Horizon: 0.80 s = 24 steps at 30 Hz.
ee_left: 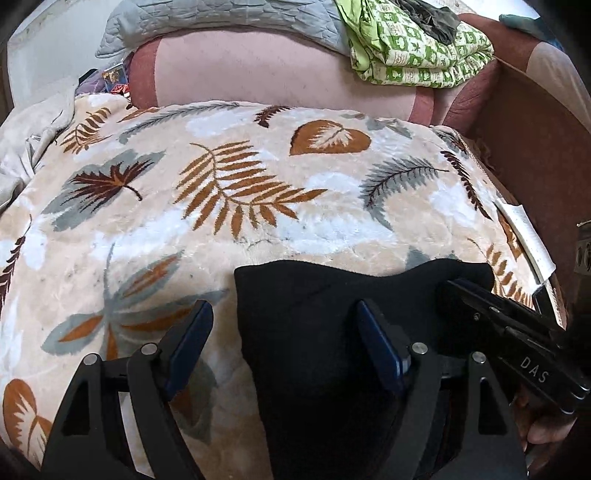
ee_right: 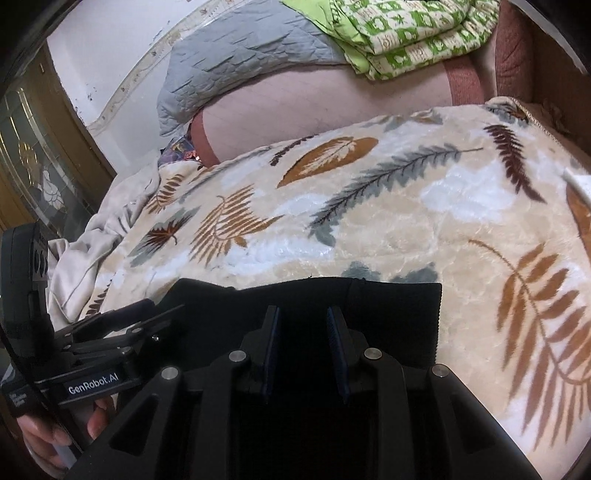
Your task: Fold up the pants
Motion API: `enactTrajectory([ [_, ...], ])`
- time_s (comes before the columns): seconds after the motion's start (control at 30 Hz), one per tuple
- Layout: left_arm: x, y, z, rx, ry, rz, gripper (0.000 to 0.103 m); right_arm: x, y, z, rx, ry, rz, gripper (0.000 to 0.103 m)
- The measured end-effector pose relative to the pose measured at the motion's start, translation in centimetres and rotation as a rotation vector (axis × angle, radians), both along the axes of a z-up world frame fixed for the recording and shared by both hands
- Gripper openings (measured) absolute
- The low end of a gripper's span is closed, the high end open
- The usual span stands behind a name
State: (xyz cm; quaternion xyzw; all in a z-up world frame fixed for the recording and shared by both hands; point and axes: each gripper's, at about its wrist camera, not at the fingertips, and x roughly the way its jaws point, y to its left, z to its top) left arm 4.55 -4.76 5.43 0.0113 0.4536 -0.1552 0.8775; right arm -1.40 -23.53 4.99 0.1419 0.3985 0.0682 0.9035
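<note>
black pants (ee_left: 332, 314) lie on the leaf-print blanket (ee_left: 229, 229); left gripper (ee_left: 284, 325) gapes wide over their edge, right gripper (ee_right: 303, 332) parted above them.

This is a bedroom in a home. Ahead of the left gripper (ee_left: 284, 332) lies a bed under a plush blanket (ee_left: 229, 177) printed with leaves and ferns. Beyond it sits a pink pillow (ee_left: 258, 70), with a grey quilt (ee_left: 221, 18) behind and folded green patterned bedding (ee_left: 417, 48) to the far right. From the right gripper (ee_right: 301, 328), a white wall (ee_right: 122, 48) and a door (ee_right: 40, 158) with ornate glass stand far left. A brown wooden bed frame (ee_left: 532, 155) runs along the right.
</note>
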Motion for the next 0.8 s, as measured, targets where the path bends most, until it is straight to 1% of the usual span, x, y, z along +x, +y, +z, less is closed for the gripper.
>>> enactTrajectory([
  [0.1,0.2,-0.2,-0.3,-0.002,0.001,0.006,0.083,0.3,0.0,-0.1,-0.003,0.005,0.002,0.027],
  [0.23,0.1,-0.1,-0.2,-0.004,0.009,0.001,0.083,-0.7,-0.3,1.0,0.004,-0.005,0.006,0.027],
  [0.37,-0.7,0.3,0.6,-0.013,0.014,-0.002,0.083,-2.7,-0.9,2.4,0.033,-0.022,0.006,0.034],
  [0.53,-2.9,0.8,1.4,-0.03,0.012,-0.017,0.083,-5.6,-0.8,3.2,0.018,-0.026,0.017,0.034],
  [0.63,-4.5,0.8,1.3,-0.029,0.017,-0.033,0.083,-7.3,-0.5,3.2,0.013,-0.023,0.029,0.034],
  [0.73,-6.0,0.5,0.4,-0.014,0.035,-0.054,0.083,-8.7,-0.1,2.8,-0.001,-0.01,0.035,0.034],
  [0.8,-6.8,0.5,-0.4,-0.017,0.044,-0.048,0.083,-9.5,0.0,2.2,-0.015,0.006,0.036,0.034],
])
